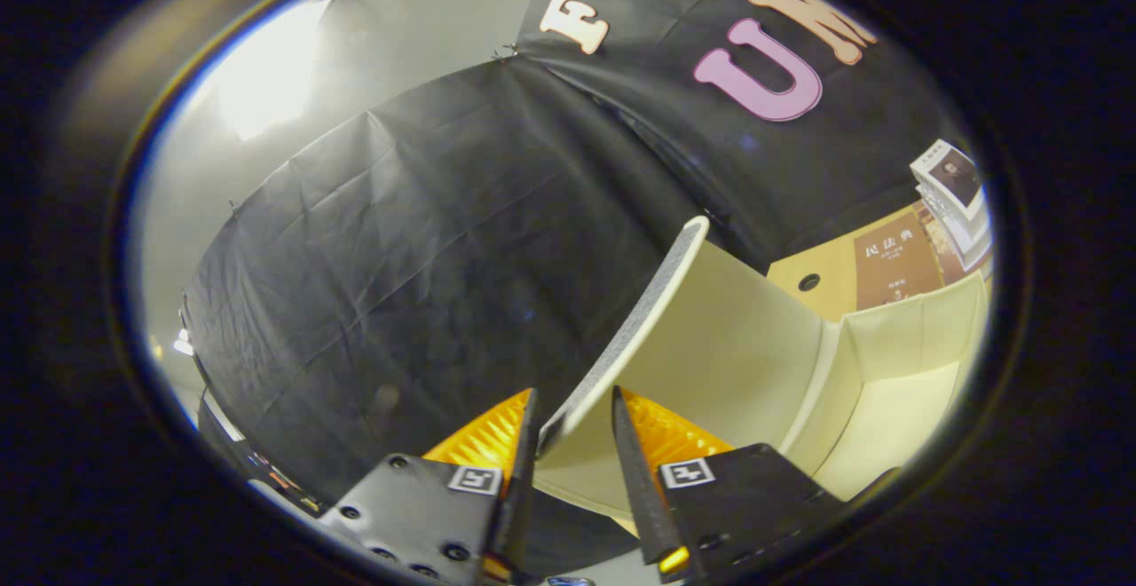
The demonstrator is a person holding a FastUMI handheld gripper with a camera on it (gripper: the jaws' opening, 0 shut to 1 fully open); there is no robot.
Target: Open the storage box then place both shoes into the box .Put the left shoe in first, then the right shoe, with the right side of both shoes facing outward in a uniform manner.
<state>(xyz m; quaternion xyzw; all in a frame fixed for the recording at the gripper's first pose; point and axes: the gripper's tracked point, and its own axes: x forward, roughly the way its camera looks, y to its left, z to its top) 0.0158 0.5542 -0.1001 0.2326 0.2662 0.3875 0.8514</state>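
The cream storage box (896, 346) stands open just beyond my fingers, its pale inner walls and floor showing. Its lid (710, 337) is lifted and stands nearly on edge, the grey rim running up and away from my fingertips. My gripper (572, 417) is shut on the lid's near corner: one finger lies against the outer rim, the other against the cream inner face.
Behind the box is a wooden tabletop (821, 280) with a brown book (896, 262) lying on it and a stack of white books (954, 200) beside that. The booth's black cloth wall hangs ahead of my fingers and to the side of the lid.
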